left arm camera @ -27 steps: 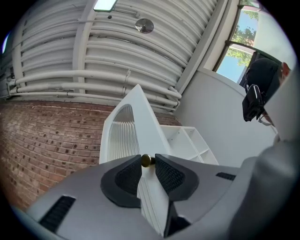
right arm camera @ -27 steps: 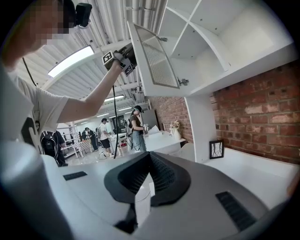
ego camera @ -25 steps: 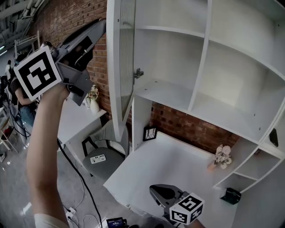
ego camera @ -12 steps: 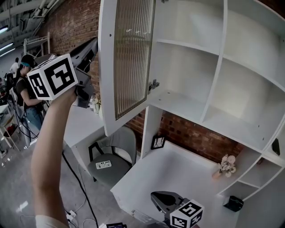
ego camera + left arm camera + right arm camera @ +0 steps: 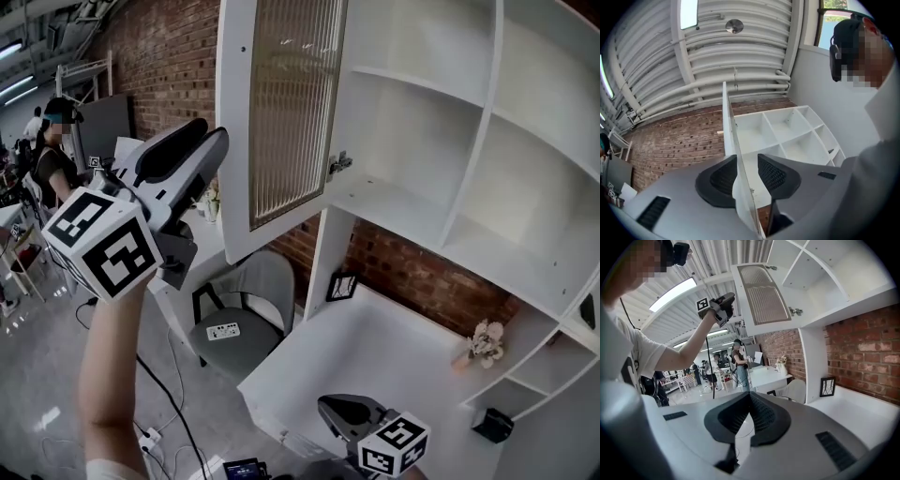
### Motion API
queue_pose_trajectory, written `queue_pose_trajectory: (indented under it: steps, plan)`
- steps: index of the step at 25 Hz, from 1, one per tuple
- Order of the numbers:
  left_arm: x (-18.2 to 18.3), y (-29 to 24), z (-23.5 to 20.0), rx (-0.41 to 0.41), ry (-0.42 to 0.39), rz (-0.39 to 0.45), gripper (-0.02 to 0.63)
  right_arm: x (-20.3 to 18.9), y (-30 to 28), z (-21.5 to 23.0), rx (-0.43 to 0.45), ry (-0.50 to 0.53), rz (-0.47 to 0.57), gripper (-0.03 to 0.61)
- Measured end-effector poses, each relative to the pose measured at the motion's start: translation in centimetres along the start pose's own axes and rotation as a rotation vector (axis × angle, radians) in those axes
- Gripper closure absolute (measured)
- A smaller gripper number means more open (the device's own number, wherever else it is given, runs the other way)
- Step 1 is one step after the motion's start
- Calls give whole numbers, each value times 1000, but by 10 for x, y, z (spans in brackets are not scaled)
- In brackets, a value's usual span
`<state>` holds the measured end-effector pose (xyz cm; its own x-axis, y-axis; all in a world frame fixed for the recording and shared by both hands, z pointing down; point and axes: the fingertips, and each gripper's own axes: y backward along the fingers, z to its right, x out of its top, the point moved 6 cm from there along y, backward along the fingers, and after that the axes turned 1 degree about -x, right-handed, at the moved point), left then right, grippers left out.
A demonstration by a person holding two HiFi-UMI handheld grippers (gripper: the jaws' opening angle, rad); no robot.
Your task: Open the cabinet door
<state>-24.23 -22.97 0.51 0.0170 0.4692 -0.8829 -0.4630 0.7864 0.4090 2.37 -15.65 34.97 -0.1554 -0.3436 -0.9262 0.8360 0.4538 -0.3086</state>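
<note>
The white cabinet door with a ribbed glass panel (image 5: 286,103) stands swung open, far left of the white shelf cabinet (image 5: 525,141). The left gripper (image 5: 204,134) has just been opening its jaws; they are spread, with the door's edge between them. The right gripper (image 5: 328,408), low and near, has its jaws pressed together on nothing.

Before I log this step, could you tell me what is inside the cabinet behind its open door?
Inside the cabinet, only bare white shelves and a metal hinge show. The open door covers the left wall strip behind it, and the top runs out of frame.
</note>
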Motion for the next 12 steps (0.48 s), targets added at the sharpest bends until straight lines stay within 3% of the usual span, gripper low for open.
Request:
queue_pose_trajectory:
  steps: [7,12]
  plan:
    - [-39,-3,3,48,-72,-148,434,-1,1,-6,13,8,4,557]
    - [-66,-5,-2,114,-113,-215,444,-5,8,-4,4,-3,7,557]
